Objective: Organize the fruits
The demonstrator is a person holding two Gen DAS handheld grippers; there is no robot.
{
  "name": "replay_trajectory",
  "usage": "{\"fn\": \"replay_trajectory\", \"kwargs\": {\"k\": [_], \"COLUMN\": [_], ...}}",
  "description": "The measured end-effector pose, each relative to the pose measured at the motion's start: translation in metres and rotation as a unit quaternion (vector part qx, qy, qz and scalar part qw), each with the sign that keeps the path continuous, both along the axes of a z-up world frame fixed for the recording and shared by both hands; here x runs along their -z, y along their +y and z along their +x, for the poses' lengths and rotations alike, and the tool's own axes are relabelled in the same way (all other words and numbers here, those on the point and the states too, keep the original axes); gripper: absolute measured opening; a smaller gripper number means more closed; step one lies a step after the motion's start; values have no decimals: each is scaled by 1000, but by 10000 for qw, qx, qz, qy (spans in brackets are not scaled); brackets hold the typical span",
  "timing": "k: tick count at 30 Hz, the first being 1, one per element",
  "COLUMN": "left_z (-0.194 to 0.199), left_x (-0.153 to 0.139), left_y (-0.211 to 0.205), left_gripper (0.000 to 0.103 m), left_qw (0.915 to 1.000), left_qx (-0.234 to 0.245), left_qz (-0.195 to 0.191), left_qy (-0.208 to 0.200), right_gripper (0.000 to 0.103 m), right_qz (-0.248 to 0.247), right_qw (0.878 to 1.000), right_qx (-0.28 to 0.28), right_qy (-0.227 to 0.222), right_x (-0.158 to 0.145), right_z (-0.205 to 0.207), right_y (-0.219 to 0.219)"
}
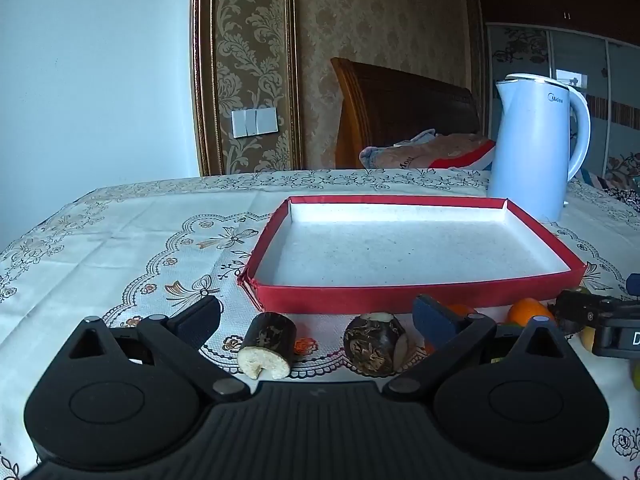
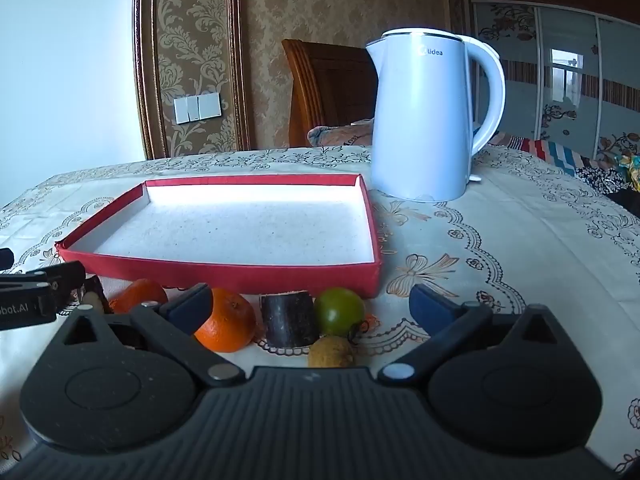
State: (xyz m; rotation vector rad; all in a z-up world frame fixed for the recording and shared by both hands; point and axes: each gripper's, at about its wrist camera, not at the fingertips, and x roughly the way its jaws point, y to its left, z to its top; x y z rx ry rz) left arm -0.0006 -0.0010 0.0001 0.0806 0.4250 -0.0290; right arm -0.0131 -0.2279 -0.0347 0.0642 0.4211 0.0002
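Observation:
A shallow red box (image 1: 280,294) (image 2: 224,272) with a white floor lies on the patterned tablecloth, nothing in it. In the left wrist view my left gripper (image 1: 318,314) stands open just short of the box's near wall, with two dark sugarcane pieces (image 1: 270,344) (image 1: 376,344) lying between its fingers, untouched. My right gripper (image 2: 312,304) is open too; between its fingers lie an orange (image 2: 226,326), a dark sugarcane piece (image 2: 289,322), a green fruit (image 2: 340,312) and a small brown fruit (image 2: 331,352). A second orange (image 2: 138,294) sits further left.
A white electric kettle (image 2: 424,120) (image 1: 536,144) stands behind the box's right far corner. The other gripper's black body shows at each view's edge (image 1: 600,316) (image 2: 36,296). A wooden headboard (image 1: 400,112) and bedding lie beyond the table; tablecloth stretches to the right (image 2: 520,240).

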Motion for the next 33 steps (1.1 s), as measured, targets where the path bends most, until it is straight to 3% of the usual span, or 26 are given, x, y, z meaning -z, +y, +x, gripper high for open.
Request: {"fn": "replay_trajectory", "kwargs": {"k": [6,10,16,21,33], "left_z": [13,6,1,2,1], "left_x": [2,-1,-2,-3,1], "left_y": [15,22,10,15,5], "left_gripper": [103,103,103,103,103], "left_qw": [9972,9956,9993,9984,9990], "left_qx": [-71,-71,-99,-43,237], "left_qz": [-606,-904,-369,-563,-375], "left_qy": [422,234,-56,8,89], "right_gripper": [103,103,103,103,103], "right_qz": [-50,27,319,336,282], "right_qw": [10000,9999,9993,9987,9987], "right_qx": [44,-17,-133,-292,-388], "right_qy": [73,109,-167,-231,-182], "right_x": [1,2,-1,-1,-1], "right_z": [1,1,-9,-6,-6], "right_y": [1,-2,-6,-2,2]}}
